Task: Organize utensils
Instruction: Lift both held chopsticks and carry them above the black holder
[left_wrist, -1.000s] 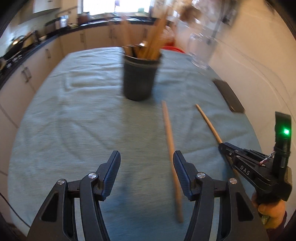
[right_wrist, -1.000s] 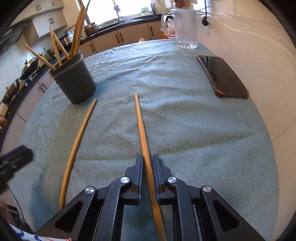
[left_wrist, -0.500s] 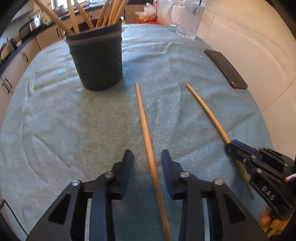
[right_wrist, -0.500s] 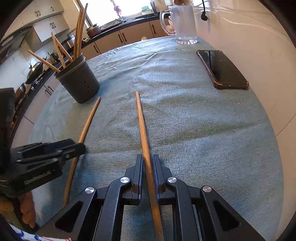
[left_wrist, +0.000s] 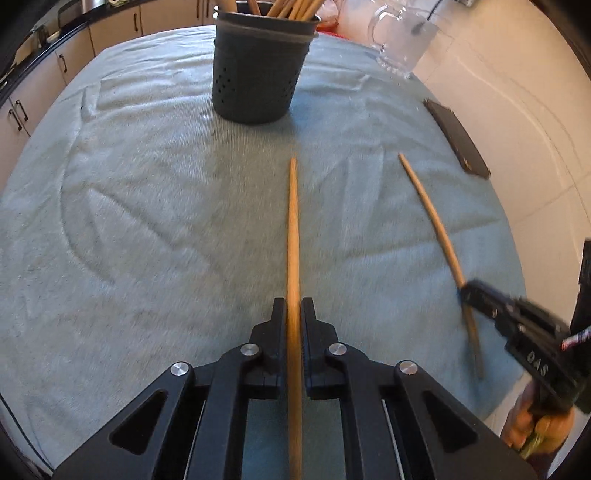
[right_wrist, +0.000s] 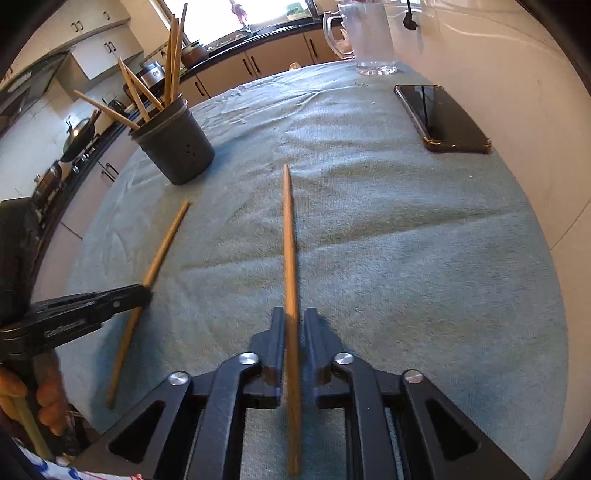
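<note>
A kitchen table under a blue-green cloth (left_wrist: 147, 221), mid-tidy: the dark utensil holder (left_wrist: 258, 74), at the top centre of my left wrist view, already bristles with wooden sticks, and by my reckoning only two remain outside it.

My left gripper (left_wrist: 293, 314) is clamped on the first stick (left_wrist: 293, 229), which runs straight up the middle of that view from between the pads towards the holder, its far tip stopping short of the base. A second ago these jaws stood wide apart with the stick off to one side; they have just been closing, and the stick now sits squarely pinched between them.

My right gripper (right_wrist: 293, 321) straddles the second stick (right_wrist: 290, 240), centred in the right wrist view, but its jaws have just been opening: earlier they pressed the wood on both sides, now a gap shows between the right pad and the shaft, so I judge the grip slackened. The stick lies along the cloth, pointing to the upper centre of the frame.

A phone (right_wrist: 443, 118) at upper right and a glass mug (right_wrist: 369, 37) at the top edge sit well apart from the work.

Left to do, I judge: carry both sticks to the holder and drop them in.
</note>
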